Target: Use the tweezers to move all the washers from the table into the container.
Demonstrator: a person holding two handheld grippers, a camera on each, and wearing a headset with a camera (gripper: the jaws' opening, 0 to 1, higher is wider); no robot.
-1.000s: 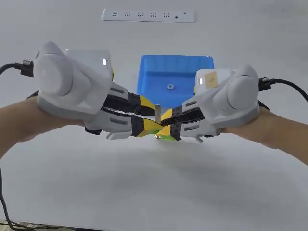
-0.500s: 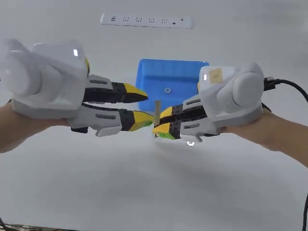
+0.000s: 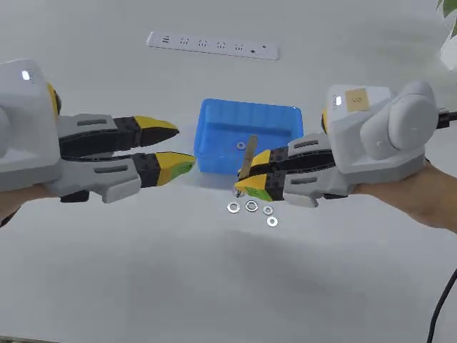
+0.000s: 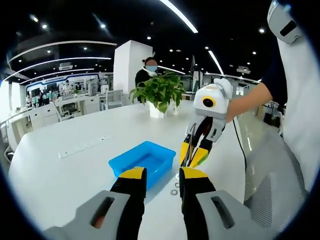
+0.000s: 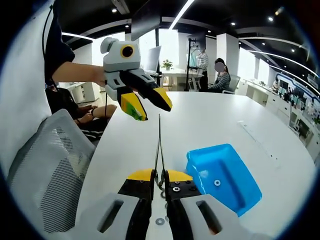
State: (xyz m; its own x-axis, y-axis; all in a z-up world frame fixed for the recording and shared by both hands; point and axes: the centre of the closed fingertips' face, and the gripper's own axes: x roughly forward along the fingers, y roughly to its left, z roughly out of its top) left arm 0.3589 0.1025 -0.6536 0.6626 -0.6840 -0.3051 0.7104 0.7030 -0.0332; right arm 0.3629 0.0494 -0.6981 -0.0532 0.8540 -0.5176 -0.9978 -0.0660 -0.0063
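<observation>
Change, left gripper (image 3: 182, 146): a second ago its tips met the right gripper's in front of the container; it now sits well off to the container's left, apart from the tweezers.
Change, washers: a second ago the grippers covered the table in front of the container; four loose washers (image 3: 251, 206) now show there.
Left gripper, state: jaws spread wide, holding and touching nothing; in the left gripper view (image 4: 162, 175) open air lies between the yellow tips.
Right gripper (image 3: 246, 180), state: jaws pressed together on the tweezers (image 3: 246, 164), just in front of the container's front wall; the right gripper view (image 5: 160, 176) shows the thin metal legs (image 5: 159, 145) rising from between the tips.
Tweezers, position: upper end overlaps the container's front edge in the head view; lower end hidden behind the jaws, just above the loose washers.
Container (image 3: 207, 157): blue, open-topped, on the white table (image 3: 228, 286); also seen at (image 4: 137, 160) and (image 5: 200, 165).
Washer in container (image 3: 241, 146): one, lying flat on the floor, also at (image 5: 217, 183).
Washers on table, position: clustered just in front of the container, below the right gripper's tips.
Power strip (image 3: 212, 46): white, lying behind the container, well apart from it.
</observation>
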